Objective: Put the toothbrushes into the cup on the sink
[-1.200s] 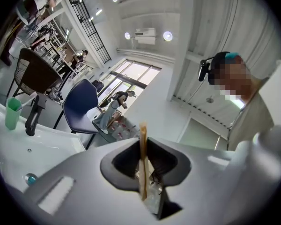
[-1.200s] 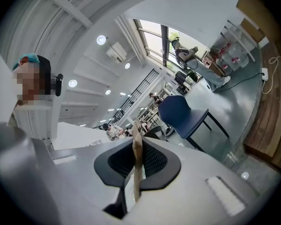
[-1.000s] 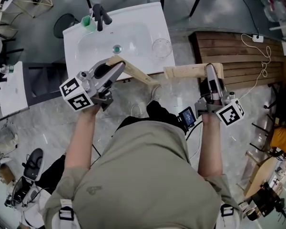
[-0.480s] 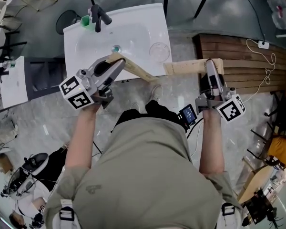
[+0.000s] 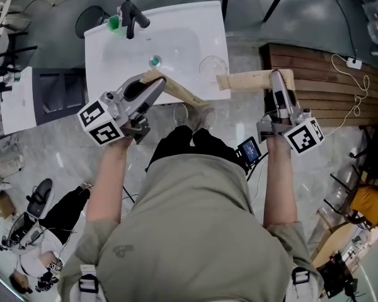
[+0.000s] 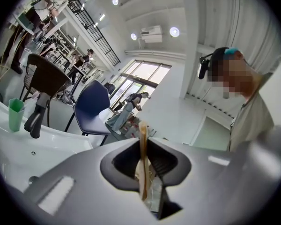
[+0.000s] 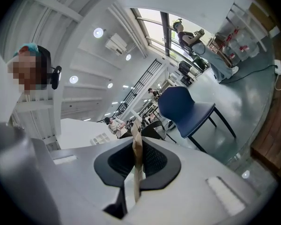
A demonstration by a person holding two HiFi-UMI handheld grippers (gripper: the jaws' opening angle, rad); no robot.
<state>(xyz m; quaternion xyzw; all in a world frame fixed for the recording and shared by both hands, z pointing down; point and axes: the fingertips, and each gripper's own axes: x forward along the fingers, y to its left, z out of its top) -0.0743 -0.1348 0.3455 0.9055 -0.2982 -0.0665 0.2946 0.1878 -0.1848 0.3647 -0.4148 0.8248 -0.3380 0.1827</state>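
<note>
1. wooden left toothbrush (image 5: 181,94) sits in the left gripper (image 5: 156,84). the jaws are pinched tight on it.
2. in the left gripper view, the left toothbrush (image 6: 143,153) shows as a thin tan strip. it stands up on its edge between the two dark pads of the left gripper (image 6: 143,159).
3. from the head view, the left toothbrush lies slanted over the front edge of the white sink (image 5: 107,58). its long end sticks out past that edge.
4. the right gripper (image 5: 277,80) is clamped on the right toothbrush (image 5: 252,79).
5. in the right gripper view, the right toothbrush (image 7: 136,156) is a thin tan strip squeezed between the pads of the right gripper (image 7: 136,162).
6. the right toothbrush points sideways toward the sink. its far tip is at the front right corner of the sink.
7. the clear cup (image 5: 212,65) stands on the right rim of the sink. the tip of the right toothbrush is near it, just in front.
8. no toothbrush is in the clear cup yet.
9. a green cup (image 5: 114,24) stands at the back of the sink, beside the black tap (image 5: 131,17). it is well apart from both toothbrushes.
10. the left gripper view also shows the green cup (image 6: 15,114) and the black tap (image 6: 37,120) side by side.
11. a round drain (image 5: 154,61) sits in the middle of the bowl.
12. a blue chair (image 7: 185,109) stands on the grey floor behind the sink.
13. brown wooden slats (image 5: 321,74) lie on the floor to the right of the sink, under the right gripper.
</note>
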